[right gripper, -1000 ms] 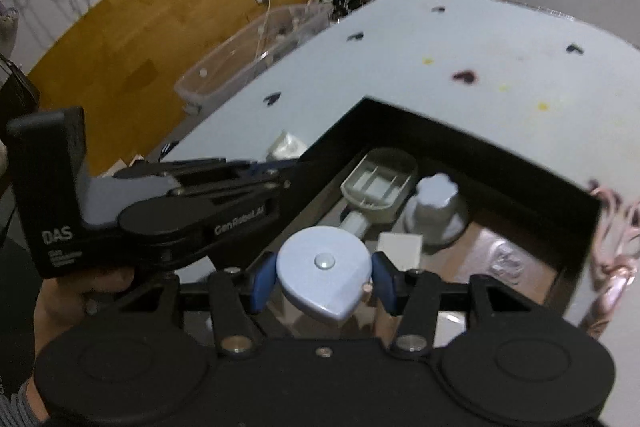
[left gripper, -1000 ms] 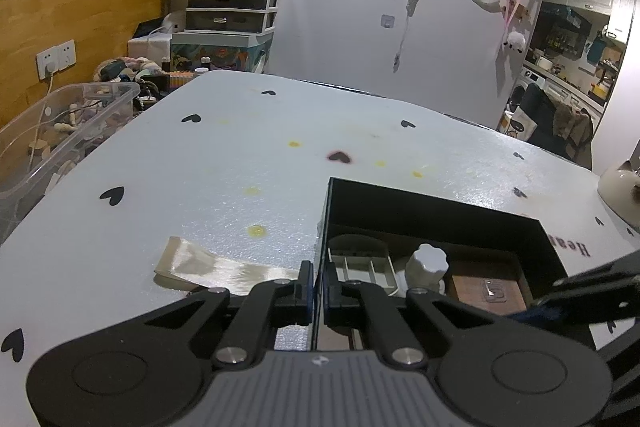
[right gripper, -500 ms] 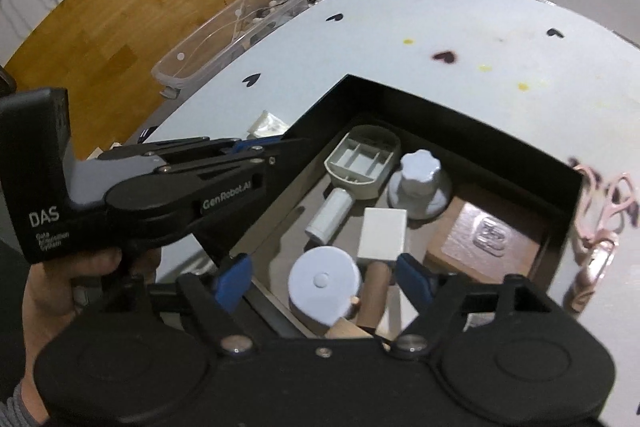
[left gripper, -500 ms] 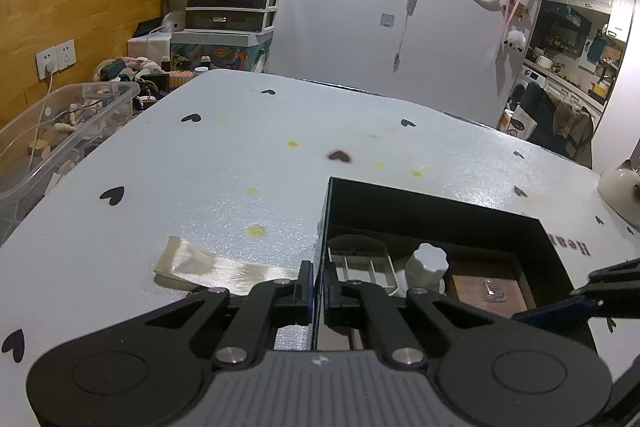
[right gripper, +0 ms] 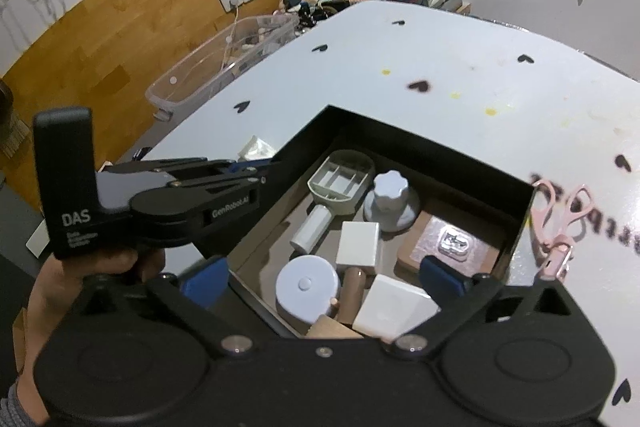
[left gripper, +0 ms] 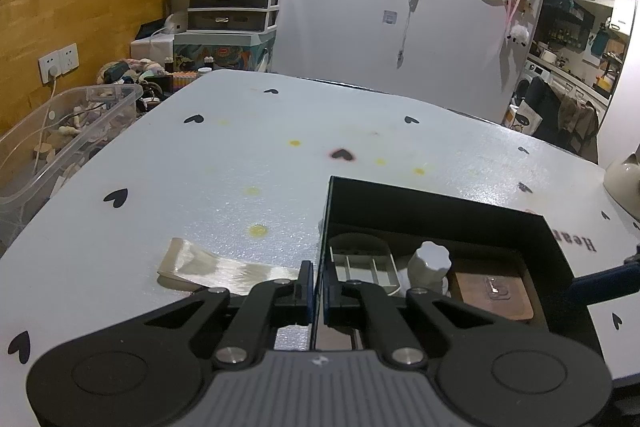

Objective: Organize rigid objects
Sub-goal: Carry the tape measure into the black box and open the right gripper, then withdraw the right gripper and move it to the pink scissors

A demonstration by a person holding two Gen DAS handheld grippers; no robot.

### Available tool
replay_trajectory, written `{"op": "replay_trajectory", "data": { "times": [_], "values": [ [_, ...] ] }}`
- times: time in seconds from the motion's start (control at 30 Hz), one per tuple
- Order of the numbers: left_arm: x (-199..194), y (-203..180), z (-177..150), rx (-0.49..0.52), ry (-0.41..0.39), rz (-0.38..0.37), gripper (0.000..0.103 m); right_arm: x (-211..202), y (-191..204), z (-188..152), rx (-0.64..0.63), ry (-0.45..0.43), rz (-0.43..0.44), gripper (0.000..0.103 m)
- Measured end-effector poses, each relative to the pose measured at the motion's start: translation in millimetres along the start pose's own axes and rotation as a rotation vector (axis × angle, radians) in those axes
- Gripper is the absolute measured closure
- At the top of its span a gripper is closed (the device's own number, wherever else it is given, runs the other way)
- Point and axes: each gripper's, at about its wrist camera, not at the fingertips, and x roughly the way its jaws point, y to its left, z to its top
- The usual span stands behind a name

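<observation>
Table: white top printed with black hearts, bearing some yellow stains. It carries everything under inspection.

Black box: open-topped, standing on the table toward the near edge. In my judgement it is the collecting place for the rigid items, since nearly all of them already lie inside it.

Left gripper: its fingers are pressed together on the box's left wall, one finger outside and one inside. The likely purpose is to hold the box steady while the other hand loads it. The right wrist view shows a hand grasping this tool's handle.

Right gripper: poised over the near end of the box, jaws opening and now wide apart. Nothing is pinched; the pale blue disc lies loose on the box floor between the fingers, which reads as a release just completed.

Contents, by descending size:
- brown square tile with a clear clip on it, right side of the floor
- grey slotted scoop, far left corner
- white lobed knob, upright beside the scoop
- white blocks, mid-floor
- white cylinder
- wooden peg, touching the disc

Outside the box: pink scissors just beside its right wall, and a glossy strip to its left. The scissors appear not yet put away
</observation>
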Motion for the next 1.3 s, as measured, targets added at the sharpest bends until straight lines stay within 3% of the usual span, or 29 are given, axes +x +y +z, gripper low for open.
{"op": "replay_trajectory", "data": {
  "times": [0.27,0.7,1.0,1.17,1.3],
  "values": [
    [-0.5,-0.8,0.2,0.004,0.001,0.005,0.100,-22.9,1.9,-5.1,-0.012,-0.050,0.001,0.000],
    [-0.6,-2.4,0.5,0.003,0.002,0.007,0.100,-89.3,-7.8,-16.7,-0.028,-0.217,-0.020,0.000],
    [-0.9,-2.4,0.3,0.003,0.002,0.008,0.100,-118.9,-50.9,-35.2,0.052,-0.361,-0.111,0.000],
    [-1.3,-2.8,0.3,0.002,0.003,0.008,0.100,-118.0,-87.4,-52.4,0.137,-0.443,-0.223,0.000],
    [-1.3,-2.4,0.6,0.002,0.004,0.008,0.100,-102.4,-112.7,-61.5,0.190,-0.451,-0.313,0.000]
  ]
}}
